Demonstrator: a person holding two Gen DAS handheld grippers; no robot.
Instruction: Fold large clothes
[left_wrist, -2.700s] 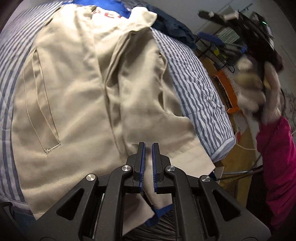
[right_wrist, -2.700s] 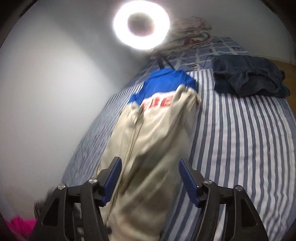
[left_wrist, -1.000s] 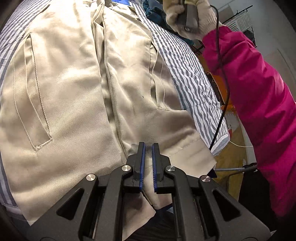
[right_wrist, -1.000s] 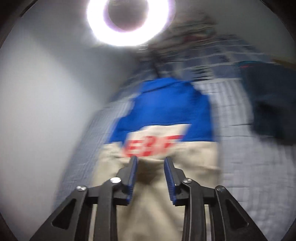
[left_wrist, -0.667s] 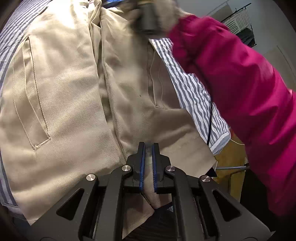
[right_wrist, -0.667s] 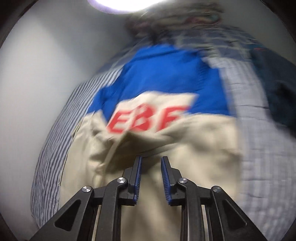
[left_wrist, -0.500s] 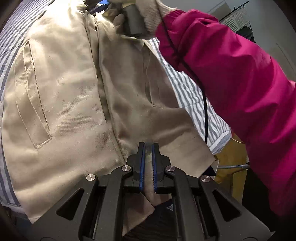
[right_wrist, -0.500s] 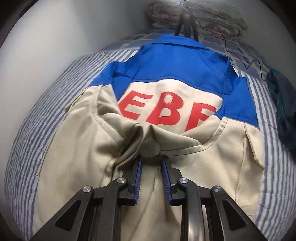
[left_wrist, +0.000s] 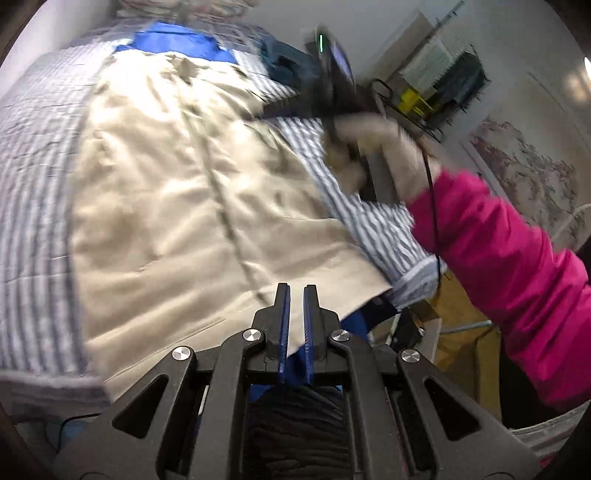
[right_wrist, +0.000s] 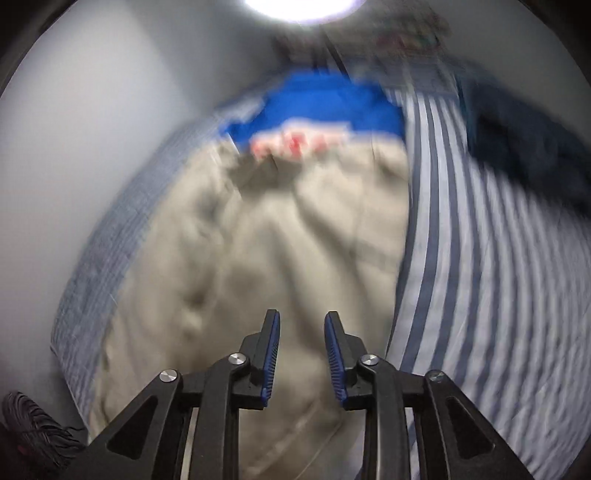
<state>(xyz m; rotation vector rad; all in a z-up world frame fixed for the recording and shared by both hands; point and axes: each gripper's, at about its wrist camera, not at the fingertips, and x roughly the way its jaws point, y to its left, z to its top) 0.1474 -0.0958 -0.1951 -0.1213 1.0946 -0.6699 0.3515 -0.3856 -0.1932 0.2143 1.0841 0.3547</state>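
While blur veils the right view, left gripper (left_wrist: 296, 314) pinches coveralls (left_wrist: 192, 192).

Garment (left_wrist: 192, 192): beige, blue upper part, blurred red lettering.
Bed sheet (right_wrist: 498, 295): blue-grey and white stripes.
Sleeve (left_wrist: 517, 258): bright pink.
Glove (left_wrist: 384, 147): off-white.
Left claw (left_wrist: 294, 291): black, blue pads.
Right claw (right_wrist: 301, 317): black, blue pads.
Heaped cloth (right_wrist: 524, 155): dark navy.

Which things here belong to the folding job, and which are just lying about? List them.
Job:
- coat
- left gripper, shut on the coat's hem
- right gripper, open over the coat

Lying about:
- dark garment
- ring light
- rack
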